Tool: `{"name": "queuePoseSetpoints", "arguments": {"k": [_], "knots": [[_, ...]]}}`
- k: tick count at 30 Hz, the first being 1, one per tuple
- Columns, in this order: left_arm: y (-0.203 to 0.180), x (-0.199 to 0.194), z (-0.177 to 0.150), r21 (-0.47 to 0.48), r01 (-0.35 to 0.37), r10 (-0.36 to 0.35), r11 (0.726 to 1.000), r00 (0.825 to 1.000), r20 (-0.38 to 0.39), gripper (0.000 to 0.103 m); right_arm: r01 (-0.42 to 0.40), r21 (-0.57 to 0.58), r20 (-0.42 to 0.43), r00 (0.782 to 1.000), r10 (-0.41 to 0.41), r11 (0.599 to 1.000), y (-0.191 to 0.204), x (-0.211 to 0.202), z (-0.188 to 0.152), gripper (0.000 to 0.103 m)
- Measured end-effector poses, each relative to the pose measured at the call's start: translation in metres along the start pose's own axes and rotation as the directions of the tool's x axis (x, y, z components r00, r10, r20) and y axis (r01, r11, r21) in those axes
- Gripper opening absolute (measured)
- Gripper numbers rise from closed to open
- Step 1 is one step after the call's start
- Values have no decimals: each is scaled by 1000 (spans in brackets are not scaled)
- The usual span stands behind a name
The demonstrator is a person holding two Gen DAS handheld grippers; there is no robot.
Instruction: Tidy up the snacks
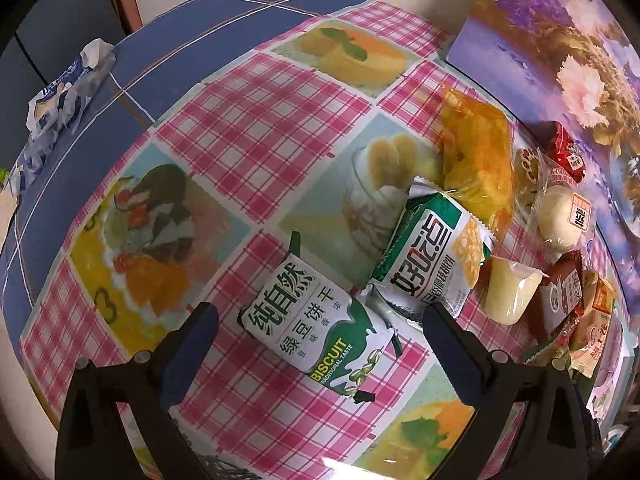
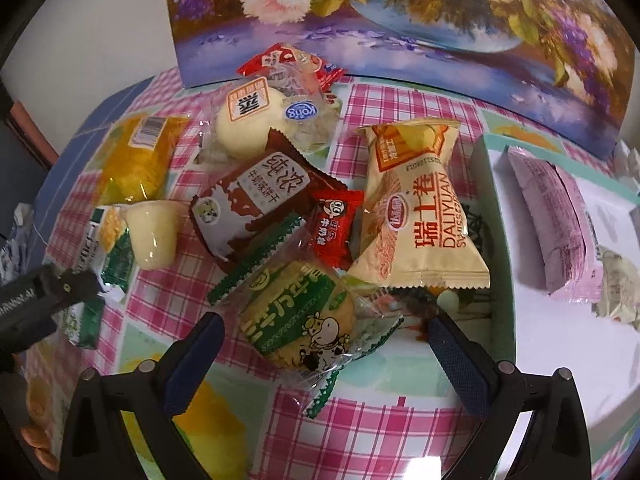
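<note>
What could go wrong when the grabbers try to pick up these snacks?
The right gripper, open, hovers over a clear-wrapped cookie whose green edge lies under the brown biscuit packet; lifting may drag that packet along. Squeezing hard could crack the cookie. The left gripper, also open, straddles a green and white biscuit packet that touches a second green packet, which may get nudged.

Both the left gripper (image 1: pixel 320 320) and the right gripper (image 2: pixel 326 330) are showing black plastic frames. Each finger is wearing a textured dark-blue pad (image 1: pixel 188 354), and round silver screws (image 2: pixel 146 367) are sitting on the knuckles.
</note>
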State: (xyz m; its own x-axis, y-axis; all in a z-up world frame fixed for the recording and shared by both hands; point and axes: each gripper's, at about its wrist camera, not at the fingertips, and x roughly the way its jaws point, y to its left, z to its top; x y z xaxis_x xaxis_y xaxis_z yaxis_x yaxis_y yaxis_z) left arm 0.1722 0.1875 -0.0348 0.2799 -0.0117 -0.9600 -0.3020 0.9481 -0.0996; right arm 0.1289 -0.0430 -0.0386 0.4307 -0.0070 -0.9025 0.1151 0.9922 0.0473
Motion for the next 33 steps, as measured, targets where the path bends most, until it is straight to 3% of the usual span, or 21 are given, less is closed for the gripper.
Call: {"name": "queuePoseSetpoints", "arguments": {"k": [4, 14, 21, 23, 25, 27, 30, 33], "knots": [[9, 0, -2, -30, 5, -6, 1000, 1000, -8, 102, 40, -47, 10, 999, -39, 998, 8, 2, -2, 103], [51, -8, -7, -158, -70, 71, 985, 997, -4, 101, 60, -53, 23, 998, -59, 997, 7, 4, 0, 103], [63, -1, -10, -188, -59, 56, 980, 998, -23, 101, 63, -58, 32, 998, -61, 996, 7, 3, -1, 102], [60, 3, -12, -181, -48, 42, 982, 999, -34, 92, 62, -64, 38, 997, -60, 996, 9, 2, -2, 98], [53, 1, -15, -158, -65, 62, 985, 998, -24, 82, 59, -75, 52, 997, -56, 995, 12, -1, -2, 86], [49, -2, -17, -146, -54, 53, 988, 999, -9, 63, 58, -80, 62, 997, -53, 995, 14, -3, -1, 78], [49, -5, -19, -149, -46, 46, 988, 999, -5, 60, 47, -86, 71, 997, -41, 995, 14, -6, 0, 62], [48, -8, -22, -150, -44, 45, 988, 999, 2, 46, 46, -88, 73, 997, -40, 995, 14, -7, 0, 56]]}}
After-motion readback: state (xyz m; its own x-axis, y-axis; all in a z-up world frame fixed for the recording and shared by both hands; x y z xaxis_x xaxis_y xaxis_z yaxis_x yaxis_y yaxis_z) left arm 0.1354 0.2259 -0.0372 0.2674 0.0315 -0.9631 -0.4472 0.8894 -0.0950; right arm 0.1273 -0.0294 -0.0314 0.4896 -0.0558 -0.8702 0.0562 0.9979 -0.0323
